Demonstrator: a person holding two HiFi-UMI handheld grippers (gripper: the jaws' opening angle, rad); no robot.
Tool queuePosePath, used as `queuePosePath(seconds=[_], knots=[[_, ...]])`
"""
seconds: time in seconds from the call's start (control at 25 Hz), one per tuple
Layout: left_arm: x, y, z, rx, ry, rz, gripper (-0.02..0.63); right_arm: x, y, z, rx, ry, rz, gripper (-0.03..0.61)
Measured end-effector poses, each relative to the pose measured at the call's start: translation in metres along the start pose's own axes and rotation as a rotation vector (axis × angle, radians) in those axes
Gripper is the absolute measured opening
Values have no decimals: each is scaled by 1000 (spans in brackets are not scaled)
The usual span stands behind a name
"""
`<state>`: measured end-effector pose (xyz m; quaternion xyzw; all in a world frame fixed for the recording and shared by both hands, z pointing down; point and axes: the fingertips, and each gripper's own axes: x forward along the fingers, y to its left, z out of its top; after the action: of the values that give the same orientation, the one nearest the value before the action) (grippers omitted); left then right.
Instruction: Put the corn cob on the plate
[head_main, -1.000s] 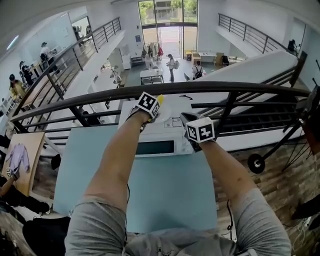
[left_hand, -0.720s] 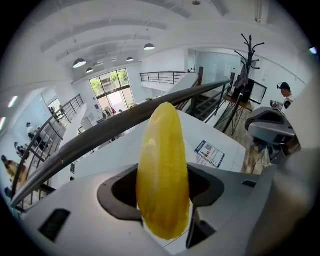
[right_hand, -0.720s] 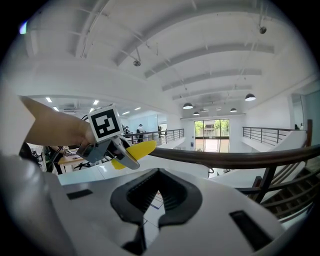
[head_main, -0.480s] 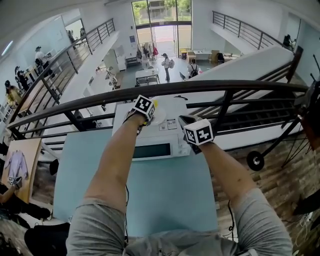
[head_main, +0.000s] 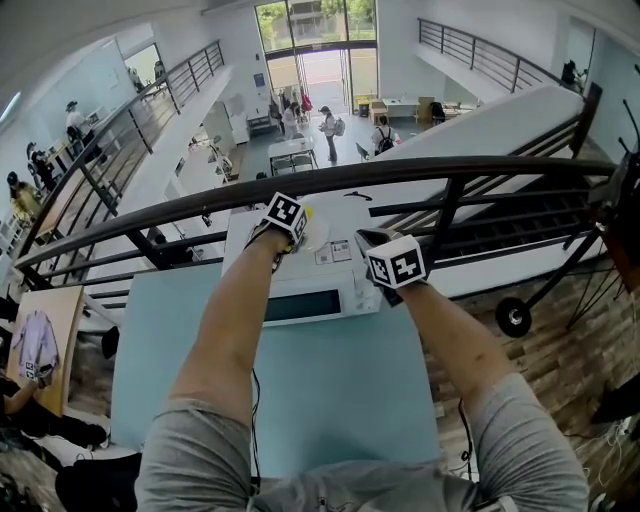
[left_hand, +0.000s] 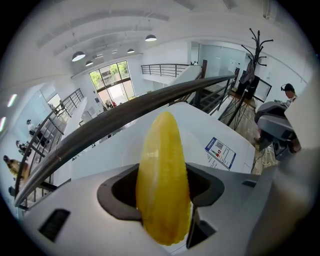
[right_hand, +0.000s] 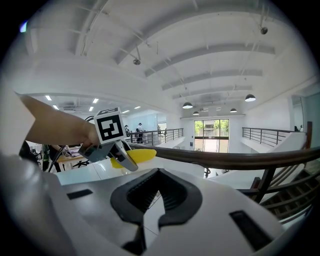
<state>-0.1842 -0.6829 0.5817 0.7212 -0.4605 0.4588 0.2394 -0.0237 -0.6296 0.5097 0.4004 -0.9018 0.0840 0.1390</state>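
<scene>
A yellow corn cob (left_hand: 162, 185) stands lengthwise between the jaws of my left gripper (left_hand: 165, 200), which is shut on it. In the head view the left gripper (head_main: 298, 226) holds the corn cob (head_main: 308, 212) just over a white plate (head_main: 320, 238) on top of a white appliance. From the right gripper view the corn cob (right_hand: 140, 156) sticks out of the left gripper (right_hand: 116, 147). My right gripper (head_main: 372, 240) hovers to the right of the plate. Its jaws (right_hand: 157, 197) are shut with nothing in them.
The white appliance (head_main: 300, 302) stands at the far edge of a pale blue-green table (head_main: 340, 390). A dark handrail (head_main: 450, 170) runs just behind it, with a drop to a lower floor beyond. A printed label (left_hand: 220, 152) lies on the appliance top.
My left gripper has sunk a little toward the plate with the corn cob still in it. The right gripper has barely shifted.
</scene>
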Motion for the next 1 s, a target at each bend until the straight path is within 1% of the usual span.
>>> queuePosePath(seconds=[0.24, 0.48, 1.0], knots=[[9, -2, -2, 15, 27, -4, 252, 0, -2, -3, -7, 5, 0, 6], [12, -2, 2, 9, 29, -8, 253, -1, -10, -6, -12, 14, -11, 6], [16, -1, 3, -64, -9, -42, 253, 0, -14, -11, -11, 22, -15, 6]])
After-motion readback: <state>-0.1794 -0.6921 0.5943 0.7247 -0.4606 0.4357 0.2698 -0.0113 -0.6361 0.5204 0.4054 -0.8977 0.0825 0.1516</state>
